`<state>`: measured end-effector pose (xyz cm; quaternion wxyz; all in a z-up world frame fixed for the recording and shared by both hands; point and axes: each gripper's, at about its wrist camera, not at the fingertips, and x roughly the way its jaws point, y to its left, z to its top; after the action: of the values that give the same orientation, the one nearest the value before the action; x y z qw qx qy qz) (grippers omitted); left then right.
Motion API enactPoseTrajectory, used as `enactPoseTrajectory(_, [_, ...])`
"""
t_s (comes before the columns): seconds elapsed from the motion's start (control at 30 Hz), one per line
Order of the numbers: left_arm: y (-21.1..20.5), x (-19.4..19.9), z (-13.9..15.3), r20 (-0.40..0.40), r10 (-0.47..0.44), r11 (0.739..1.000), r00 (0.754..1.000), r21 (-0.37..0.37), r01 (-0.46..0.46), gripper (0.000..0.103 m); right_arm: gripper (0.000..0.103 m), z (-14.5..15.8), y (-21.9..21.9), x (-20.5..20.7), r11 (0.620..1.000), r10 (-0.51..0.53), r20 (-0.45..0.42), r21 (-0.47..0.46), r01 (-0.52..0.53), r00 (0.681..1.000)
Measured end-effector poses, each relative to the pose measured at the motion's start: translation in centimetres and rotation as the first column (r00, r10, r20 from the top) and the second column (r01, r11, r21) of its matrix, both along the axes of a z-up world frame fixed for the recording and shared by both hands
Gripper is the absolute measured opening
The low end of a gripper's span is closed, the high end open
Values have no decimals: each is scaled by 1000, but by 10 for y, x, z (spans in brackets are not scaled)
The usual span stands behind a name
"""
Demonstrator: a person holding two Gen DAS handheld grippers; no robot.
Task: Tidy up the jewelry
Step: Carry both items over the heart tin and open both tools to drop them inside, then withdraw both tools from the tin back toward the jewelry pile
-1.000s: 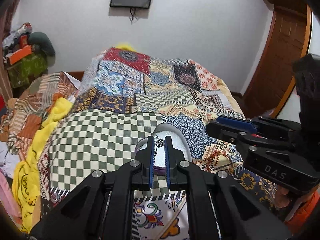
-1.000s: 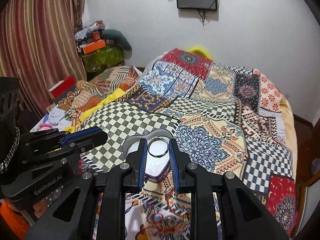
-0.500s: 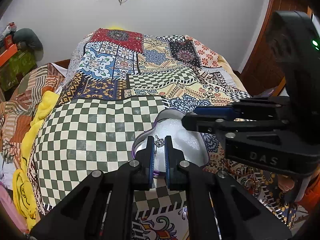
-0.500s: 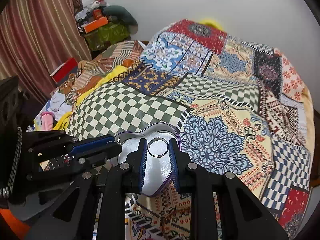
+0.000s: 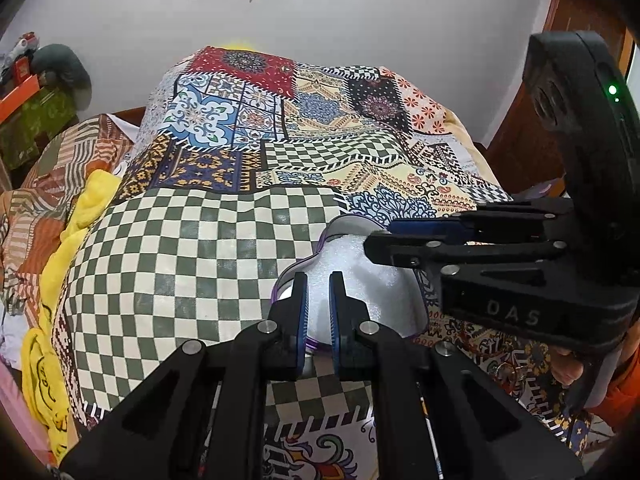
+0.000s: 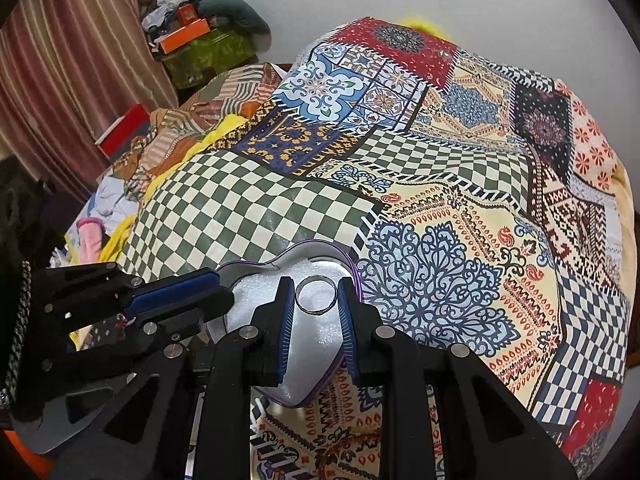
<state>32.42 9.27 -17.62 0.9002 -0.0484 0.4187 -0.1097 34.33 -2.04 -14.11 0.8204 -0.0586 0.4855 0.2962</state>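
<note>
The silver ring (image 6: pixel 316 294) sits pinched flat between the right gripper (image 6: pixel 316 300) pads, directly above the heart-shaped box (image 6: pixel 280 344) and its white foam. The left gripper (image 5: pixel 319 300), beside it over the same box, looks nearly closed; whether it grips anything I cannot tell.

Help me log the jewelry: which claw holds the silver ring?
The right claw: the silver ring is pinched in it. The left claw, nearly closed, shows nothing in its grip.
</note>
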Motion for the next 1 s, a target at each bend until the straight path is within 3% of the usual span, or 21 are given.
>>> enactPoseTrajectory(0.23, [4,-16,18,41,30,999,999,28,-31,10,26,14,-4,-10,1000,-7,17,11,7,1000])
enactPoseTrajectory(0.3, [2,-23,25,52,30,999,998,35,-32,15,26,20,-6,-16,1000,-15,36,12,14,999])
enactPoseTrajectory(0.47, [-3,-43,42,91,37,998,995,49,-42,38,26,39,-15,-37,1000,-27,94,12,26,995])
enactPoseTrajectory(0.6, [-6,-61,55,108,45,998,993,46,-51,40,28,53,-24,-56,999,-39,141,7,38,989])
enactPoseTrajectory(0.77, [-12,-82,66,129,55,997,990,55,-63,46,43,67,-40,-80,997,-67,184,35,62,981])
enactPoseTrajectory(1.0, [-20,-108,72,134,63,997,989,40,-69,47,44,78,-60,-112,997,-81,248,21,78,965])
